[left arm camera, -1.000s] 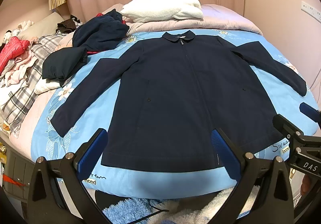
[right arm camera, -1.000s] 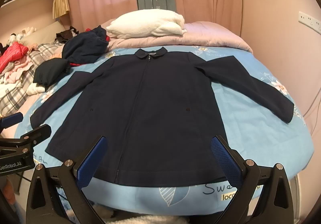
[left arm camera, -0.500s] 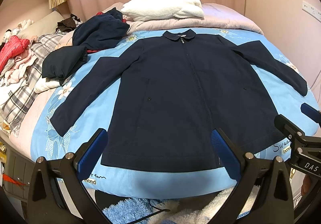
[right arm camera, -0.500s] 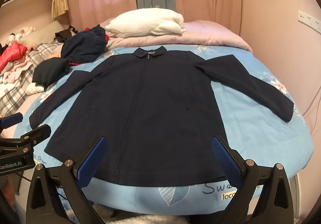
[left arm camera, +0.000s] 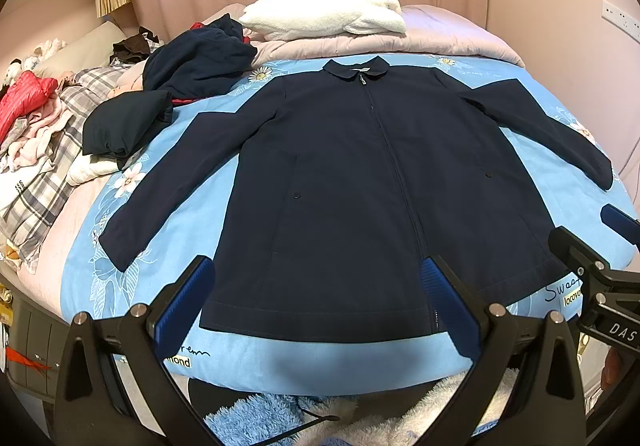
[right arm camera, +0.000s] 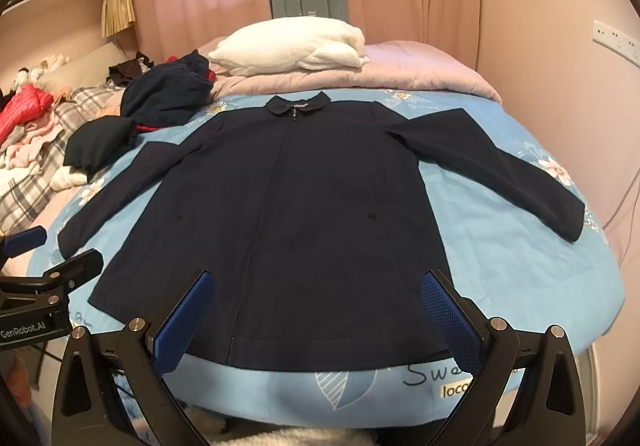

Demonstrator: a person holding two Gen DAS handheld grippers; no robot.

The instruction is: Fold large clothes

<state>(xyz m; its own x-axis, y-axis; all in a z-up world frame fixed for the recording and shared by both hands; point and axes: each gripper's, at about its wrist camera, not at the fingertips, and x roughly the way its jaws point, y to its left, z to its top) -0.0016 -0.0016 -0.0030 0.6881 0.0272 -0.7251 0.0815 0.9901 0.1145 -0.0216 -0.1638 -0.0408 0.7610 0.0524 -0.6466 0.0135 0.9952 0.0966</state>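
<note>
A: Jacket [left arm camera: 368,198] is where now?

B: It lies flat on the blue bedspread [left arm camera: 280,354], front side up, zipper closed, collar [left arm camera: 356,69] pointing to the far end of the bed. Both sleeves are spread out to the sides. The hem is near the front edge of the bed.

A: And the grippers?

B: The left gripper [left arm camera: 316,310] hangs over the hem with its blue pads [left arm camera: 182,308] wide apart, holding nothing. The right gripper [right arm camera: 316,310] is the same: spread, empty, above the hem on the other side. Neither one touches the cloth, as far as I can see.

A: What else is on the bed?

B: A white pillow [right arm camera: 288,46] on a pink quilt [right arm camera: 420,72] behind the collar. At the left, a pile of dark clothes [left arm camera: 196,62], and further left a plaid cloth [left arm camera: 40,174] with a red garment [left arm camera: 24,98].
</note>
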